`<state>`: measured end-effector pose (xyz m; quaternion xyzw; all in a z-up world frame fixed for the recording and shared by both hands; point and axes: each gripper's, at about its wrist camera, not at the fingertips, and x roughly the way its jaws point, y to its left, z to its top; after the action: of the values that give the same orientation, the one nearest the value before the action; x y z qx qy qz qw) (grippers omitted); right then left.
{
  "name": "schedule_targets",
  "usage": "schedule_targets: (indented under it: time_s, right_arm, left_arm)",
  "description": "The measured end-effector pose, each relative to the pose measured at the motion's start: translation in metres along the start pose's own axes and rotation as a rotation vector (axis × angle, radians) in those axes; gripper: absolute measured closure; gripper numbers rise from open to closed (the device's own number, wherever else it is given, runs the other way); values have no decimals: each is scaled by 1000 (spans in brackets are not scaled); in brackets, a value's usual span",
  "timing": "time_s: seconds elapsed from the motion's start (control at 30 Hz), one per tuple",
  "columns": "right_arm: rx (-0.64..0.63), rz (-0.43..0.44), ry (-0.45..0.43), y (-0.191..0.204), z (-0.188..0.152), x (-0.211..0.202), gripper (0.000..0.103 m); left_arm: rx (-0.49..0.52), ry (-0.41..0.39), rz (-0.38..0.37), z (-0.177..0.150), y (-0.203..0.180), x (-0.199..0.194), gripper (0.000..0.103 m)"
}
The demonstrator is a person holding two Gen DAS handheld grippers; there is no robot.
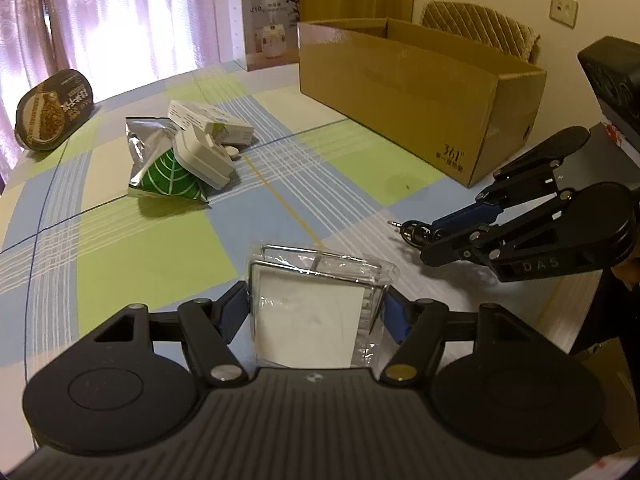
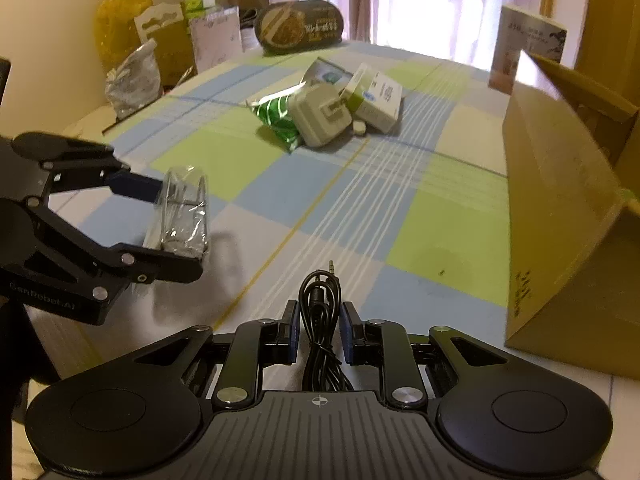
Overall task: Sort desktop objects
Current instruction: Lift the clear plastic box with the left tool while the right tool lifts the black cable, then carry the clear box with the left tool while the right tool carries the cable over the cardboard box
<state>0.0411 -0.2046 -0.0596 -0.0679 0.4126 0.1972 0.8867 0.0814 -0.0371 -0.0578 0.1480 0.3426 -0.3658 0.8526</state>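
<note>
The near end of the clear plastic packet (image 1: 316,300) is hidden behind the left gripper (image 1: 316,312) body, and its contents read only as a white card and a wire loop, perhaps a clip. The left jaws are clamped on its two sides, holding it just above the checked worktop (image 1: 160,248), long axis pointing away from the camera. The right gripper (image 2: 319,332) has its jaws closed on one coiled black cable (image 2: 320,320), its plug tip pointing forward; the coil's tail runs out of sight under the gripper. One open cardboard box (image 1: 420,92) stands to the right, cut off in the right wrist view. A pile sits mid-worktop: one green foil pouch (image 1: 168,176), one white charger (image 1: 204,156), two small white cartons (image 1: 212,120).
</note>
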Motion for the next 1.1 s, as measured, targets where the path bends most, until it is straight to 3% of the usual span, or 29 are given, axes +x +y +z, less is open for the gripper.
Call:
schedule_targets:
  time_s: [0.63, 1.1]
  right_arm:
    - [38, -56, -162, -3, 20, -68, 85]
    - [113, -157, -281, -37, 24, -128, 85]
  left_arm:
    - [-35, -96, 29, 40, -28, -45, 39]
    - [-17, -150, -15, 82, -67, -51, 39]
